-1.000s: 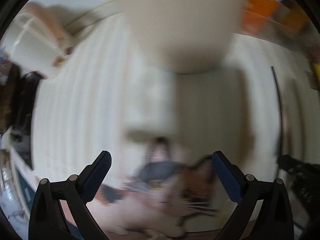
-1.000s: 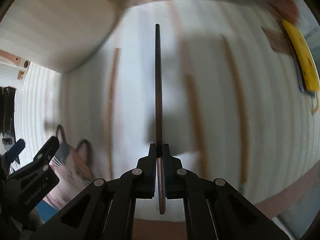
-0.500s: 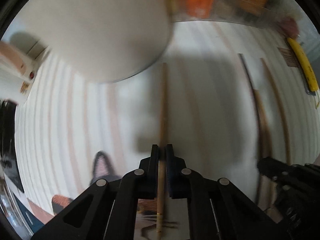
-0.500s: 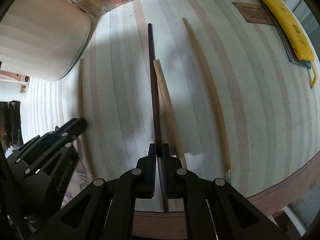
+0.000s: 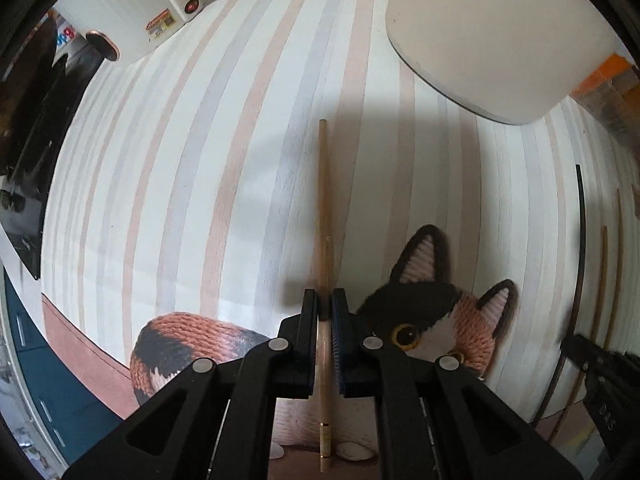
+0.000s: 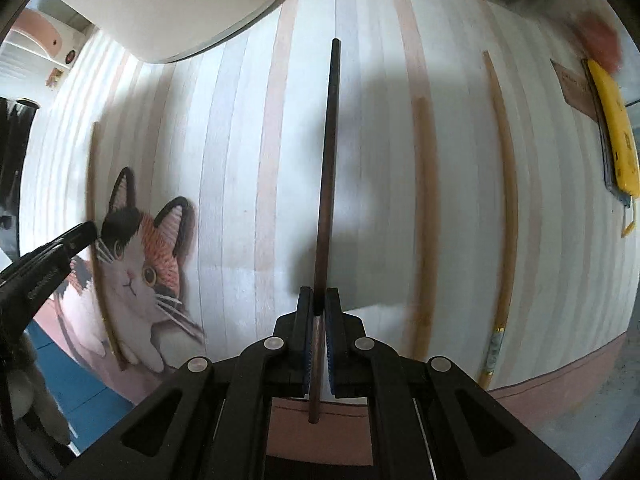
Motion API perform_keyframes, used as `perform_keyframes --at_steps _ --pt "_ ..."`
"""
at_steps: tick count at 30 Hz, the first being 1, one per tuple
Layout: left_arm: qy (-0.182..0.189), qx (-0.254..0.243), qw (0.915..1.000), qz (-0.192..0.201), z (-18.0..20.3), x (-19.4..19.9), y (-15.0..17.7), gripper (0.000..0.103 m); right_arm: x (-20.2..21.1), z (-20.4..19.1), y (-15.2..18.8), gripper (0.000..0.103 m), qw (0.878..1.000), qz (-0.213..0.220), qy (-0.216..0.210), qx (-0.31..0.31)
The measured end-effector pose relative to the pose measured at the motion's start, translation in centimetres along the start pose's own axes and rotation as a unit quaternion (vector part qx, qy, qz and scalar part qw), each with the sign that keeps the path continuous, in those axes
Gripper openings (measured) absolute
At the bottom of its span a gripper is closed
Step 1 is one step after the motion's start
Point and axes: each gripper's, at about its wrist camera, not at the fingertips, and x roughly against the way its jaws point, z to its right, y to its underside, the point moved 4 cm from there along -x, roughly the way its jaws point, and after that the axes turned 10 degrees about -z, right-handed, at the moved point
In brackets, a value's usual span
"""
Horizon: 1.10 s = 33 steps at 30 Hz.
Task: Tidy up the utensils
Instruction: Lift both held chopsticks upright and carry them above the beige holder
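My left gripper [image 5: 325, 300] is shut on a light wooden chopstick [image 5: 322, 208] that points forward over the striped tablecloth [image 5: 180, 184]. My right gripper [image 6: 319, 298] is shut on a dark brown chopstick [image 6: 329, 152], also pointing forward above the cloth. Two more light wooden chopsticks [image 6: 425, 216] [image 6: 505, 184] lie on the cloth to the right of it. The left gripper and its chopstick [image 6: 96, 216] show at the left of the right wrist view. The dark chopstick [image 5: 576, 280] shows at the right of the left wrist view.
A white rounded container [image 5: 492, 36] stands at the back. A cat picture [image 6: 136, 264] is printed on the cloth near the front edge. A yellow object [image 6: 614, 128] and a brown card [image 6: 574, 88] lie far right. A white appliance [image 5: 132, 12] stands back left.
The left gripper closed on the light chopstick and now holds it over the cat picture. The right gripper, still holding the dark chopstick, has shifted left of the two lying chopsticks.
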Motion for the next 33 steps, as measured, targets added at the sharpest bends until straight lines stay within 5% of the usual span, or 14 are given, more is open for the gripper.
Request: perform_keyframes --at_steps 3,7,12,17,33 --pt "-0.020 -0.020 0.9996 0.002 0.4 0.2 -0.6 0.006 0.3 -0.6 -0.9 0.020 0.999 0.034 0.041 0.009" --pt "-0.037 -0.034 0.9987 0.007 1.8 0.3 -1.8 0.006 0.7 -1.0 -2.8 0.021 0.998 0.046 0.052 0.005" --pt "-0.033 -0.036 0.9988 0.009 1.6 -0.2 -1.4 0.007 0.7 -1.4 -4.1 0.006 0.998 0.049 0.037 -0.013" --pt "-0.035 -0.040 0.9985 0.009 1.3 0.0 -1.5 0.007 0.4 -2.5 -2.1 0.006 1.000 0.018 0.003 0.010" --pt "-0.040 -0.057 0.9966 0.044 2.7 -0.9 -3.6 0.005 0.8 -4.8 -2.4 0.006 0.999 0.009 0.030 0.008"
